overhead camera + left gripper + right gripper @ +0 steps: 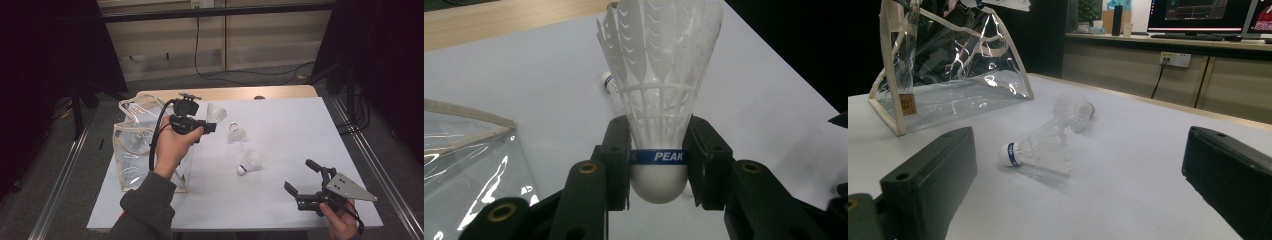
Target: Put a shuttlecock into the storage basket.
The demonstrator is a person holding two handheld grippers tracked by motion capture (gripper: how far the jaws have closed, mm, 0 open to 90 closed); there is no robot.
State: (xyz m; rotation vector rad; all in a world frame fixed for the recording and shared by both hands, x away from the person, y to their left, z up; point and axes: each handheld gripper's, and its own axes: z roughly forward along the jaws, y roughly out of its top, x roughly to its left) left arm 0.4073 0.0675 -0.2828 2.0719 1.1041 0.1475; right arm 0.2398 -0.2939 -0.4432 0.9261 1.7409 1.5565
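My left gripper is shut on a white feather shuttlecock, the pads clamping its cork at the blue band; in the high view that shuttlecock hangs above the table beside the clear plastic bag. Two more shuttlecocks lie on the white table: one just right of the held one, another nearer the front. My right gripper stands open low at the front right, jaws wide apart and empty, facing the nearer shuttlecock with the farther one behind it.
The clear bag with cream edging stands open at the table's left side. The white table has a wooden strip along its far edge. Black cables run over the floor behind. Dark curtains flank both sides.
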